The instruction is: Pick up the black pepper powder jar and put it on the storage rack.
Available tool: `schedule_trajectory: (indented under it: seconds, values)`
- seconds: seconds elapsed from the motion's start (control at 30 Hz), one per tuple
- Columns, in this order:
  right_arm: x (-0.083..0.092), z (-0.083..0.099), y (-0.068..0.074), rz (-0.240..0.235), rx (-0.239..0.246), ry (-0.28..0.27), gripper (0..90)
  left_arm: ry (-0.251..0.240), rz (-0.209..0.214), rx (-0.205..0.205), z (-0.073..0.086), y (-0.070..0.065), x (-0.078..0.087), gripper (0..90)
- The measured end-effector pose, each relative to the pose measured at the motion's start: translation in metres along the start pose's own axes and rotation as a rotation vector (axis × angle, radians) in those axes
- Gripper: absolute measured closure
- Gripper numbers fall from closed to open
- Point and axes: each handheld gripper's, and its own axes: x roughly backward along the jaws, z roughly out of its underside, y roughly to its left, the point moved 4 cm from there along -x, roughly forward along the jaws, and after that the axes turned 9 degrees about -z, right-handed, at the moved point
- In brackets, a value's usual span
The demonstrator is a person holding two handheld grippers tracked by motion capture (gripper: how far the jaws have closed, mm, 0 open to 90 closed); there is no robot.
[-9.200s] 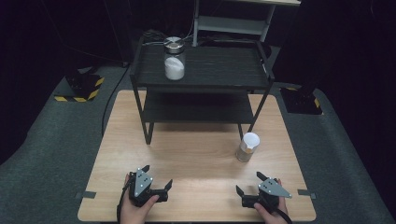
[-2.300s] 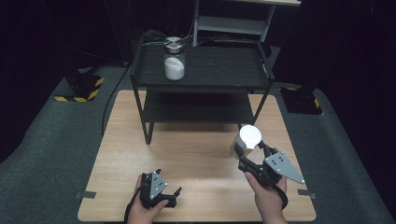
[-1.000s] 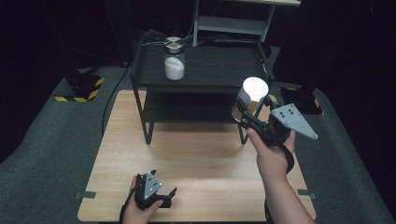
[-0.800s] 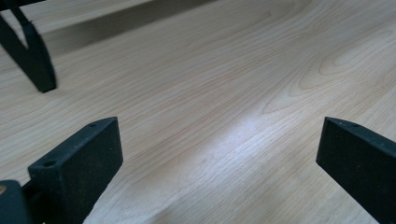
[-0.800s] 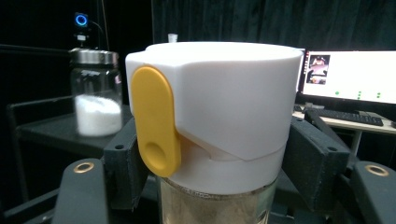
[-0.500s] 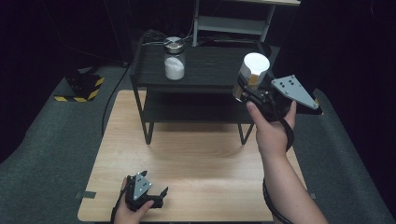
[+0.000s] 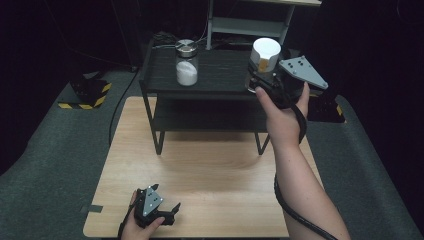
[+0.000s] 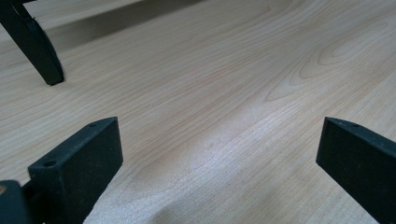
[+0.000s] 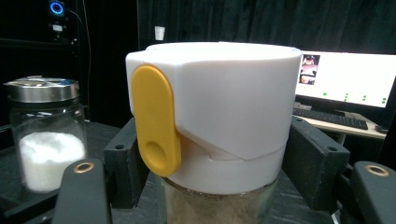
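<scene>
Here the spice jar (image 9: 212, 126), a clear glass body under a broad white plastic cap with a yellow flip tab (image 9: 155, 125), was held upright in the air over the right end of the black shelf rack's top shelf (image 7: 220, 67), not yet set down. The right hand-held gripper (image 7: 264, 76) was clamped on it, its black pads pressing either side just at the cap's lower edge. The jar appeared rigid and moderately heavy for its size, part-filled with a brownish powder; the glass would be smooth, slippery and breakable if dropped, whereas the cap's shoulder offered a ledge against slipping. A hold just under the cap, clear of the flip tab, looked soundest. Farther left on the same shelf stood a metal-lidded glass jar of white granules (image 7: 186, 62), well apart from the held jar. The left hand-held gripper (image 7: 167, 212) rested at the near edge of the wooden tabletop (image 7: 215, 175), jaws wide and holding nothing.
</scene>
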Motion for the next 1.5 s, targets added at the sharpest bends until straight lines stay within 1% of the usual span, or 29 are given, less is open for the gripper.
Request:
schedule_trajectory:
  seconds: [0.13,0.17,0.2,0.23,0.27,0.37,0.47,0.5,0.57,0.6,0.63,0.7,0.8,0.87,1.2,1.37,1.5]
  values:
    - [-0.011,-0.003,0.001,0.002,0.0,0.008,31.0,0.0,0.002,-0.001,0.0,0.0,0.0,0.7]
    - [-0.014,-0.004,0.001,0.003,0.001,0.012,31.0,-0.001,0.006,0.004,0.0,0.0,0.0,0.7]
    - [-0.014,-0.004,0.001,0.003,0.001,0.012,31.0,-0.001,0.006,0.004,0.0,0.0,0.0,0.7]
    - [-0.019,-0.005,0.001,0.008,0.004,0.016,31.0,-0.003,0.008,0.007,0.001,0.001,0.001,0.7]
    - [-0.019,-0.005,0.001,0.008,0.004,0.016,31.0,-0.003,0.008,0.007,0.001,0.001,0.001,0.7]
    - [-0.028,-0.005,-0.001,0.008,-0.023,0.026,31.0,-0.006,0.012,0.013,0.002,0.002,0.001,0.7]
    - [-0.032,-0.004,-0.002,0.014,-0.017,0.028,31.0,-0.005,0.013,0.012,0.002,0.002,0.001,0.7]
    - [-0.036,-0.002,-0.004,0.019,-0.02,0.031,31.0,-0.005,0.016,0.011,0.002,0.002,0.002,0.7]
    - [-0.038,-0.001,-0.004,0.02,-0.017,0.033,31.0,-0.002,0.015,0.009,0.002,0.002,0.002,0.7]
    - [-0.042,0.001,-0.004,0.028,-0.012,0.043,30.9,-0.004,0.018,0.009,0.002,0.003,0.002,0.7]
    - [-0.044,0.002,-0.005,0.027,-0.02,0.045,30.9,-0.003,0.018,0.009,0.002,0.003,0.002,0.7]
    - [-0.046,0.004,-0.008,0.025,-0.032,0.043,30.9,-0.003,0.018,0.011,0.002,0.003,0.002,0.7]
    - [-0.047,0.006,-0.007,0.035,-0.027,0.043,30.9,-0.002,0.019,0.013,0.002,0.003,0.002,0.7]
    - [-0.049,0.009,-0.011,0.03,-0.039,0.038,30.9,-0.002,0.02,0.016,0.002,0.003,0.002,0.7]
    - [-0.054,0.013,-0.014,0.037,-0.061,0.025,30.5,0.0,0.023,0.013,0.002,0.003,0.003,0.7]
    - [-0.056,0.015,-0.013,0.044,-0.045,0.032,30.2,0.002,0.022,0.015,0.002,0.003,0.003,0.7]
    - [-0.056,0.018,-0.013,0.043,-0.039,0.024,30.3,0.002,0.021,0.015,0.002,0.002,0.003,0.7]
